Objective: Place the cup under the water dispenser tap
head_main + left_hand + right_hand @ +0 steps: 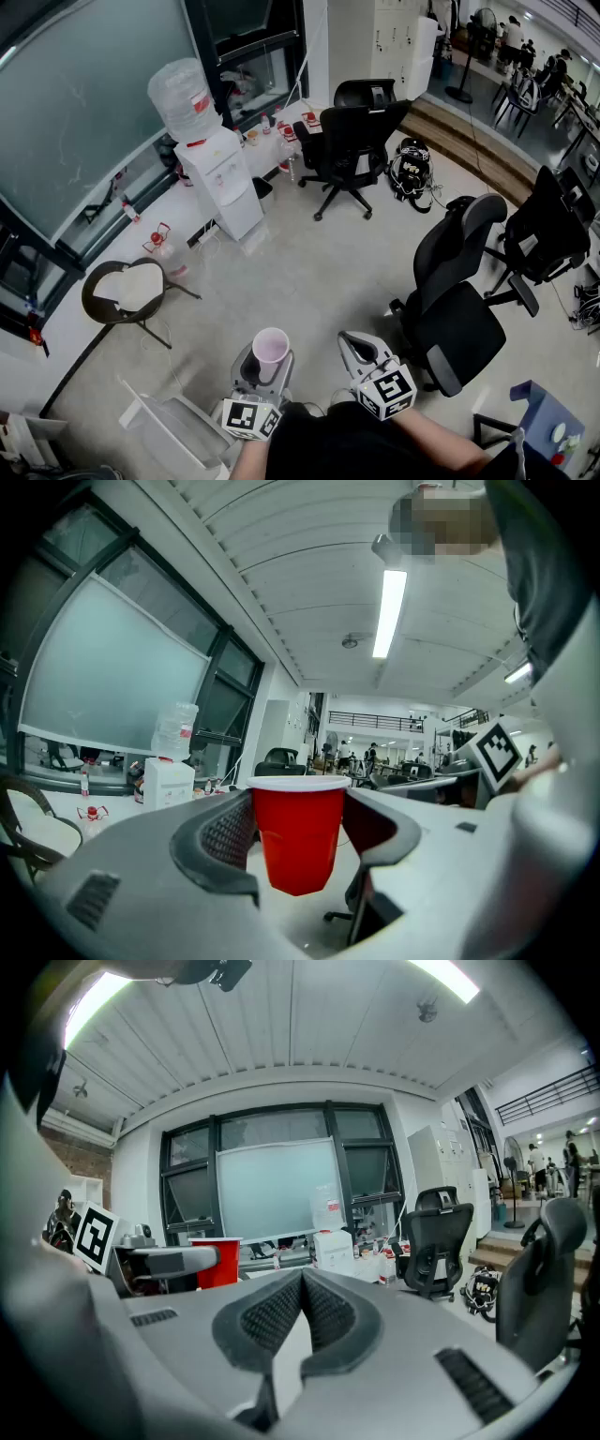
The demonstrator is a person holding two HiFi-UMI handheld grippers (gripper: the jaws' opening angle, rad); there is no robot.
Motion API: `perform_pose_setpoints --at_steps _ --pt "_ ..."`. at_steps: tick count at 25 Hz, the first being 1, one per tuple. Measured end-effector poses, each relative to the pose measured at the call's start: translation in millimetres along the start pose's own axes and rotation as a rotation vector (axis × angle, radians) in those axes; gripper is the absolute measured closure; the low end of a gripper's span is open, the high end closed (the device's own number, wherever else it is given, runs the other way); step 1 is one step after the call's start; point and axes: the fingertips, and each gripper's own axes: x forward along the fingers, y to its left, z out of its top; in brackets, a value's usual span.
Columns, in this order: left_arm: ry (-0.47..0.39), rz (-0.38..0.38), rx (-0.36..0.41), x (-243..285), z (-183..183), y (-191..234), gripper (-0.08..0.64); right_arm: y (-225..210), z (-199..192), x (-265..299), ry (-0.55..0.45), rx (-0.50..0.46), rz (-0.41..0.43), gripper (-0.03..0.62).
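1. The pale, faintly speckled floor [309, 272] is spreading smooth and open through the middle of the room, leaving a broad bare lane from the grippers toward the far wall.
2. A frosted glass window [84, 103] in dark frames is running along the left side.
3. Black mesh-backed office chairs are edging that lane: one [459, 300] is standing close on the right, and others [347, 141] are clustering near the far wall.
4. The white, boxy water dispenser [225, 183] is standing against the window wall, carrying a clear, rounded bottle [185, 98] upside down; its taps are showing too small to make out.
5. A round brown chair [127, 291] with a pale seat is sitting left of the lane.
6. The right gripper [302, 1288] is keeping its grey, dimpled pads pressed together, with nothing between them.
7. The left gripper [298, 841] is holding its jaws wide, the textured pads pressing both sides of the cup.
8. The red plastic cup [271, 347], tapered with a white rim, is hanging upright off the floor, well apart from the dispenser.
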Motion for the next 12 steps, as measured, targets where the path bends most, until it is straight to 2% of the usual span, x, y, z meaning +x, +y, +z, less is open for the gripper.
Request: perform_pose_setpoints --at_steps 5,12 --pt "0.002 0.01 -0.001 0.7 -3.7 -5.6 0.275 -5.9 -2.0 -9.1 -0.025 0.041 0.01 0.594" --pt "0.014 0.046 0.009 5.2 -12.8 -3.1 0.275 -10.7 -14.4 -6.0 -0.004 0.007 0.034 0.594"
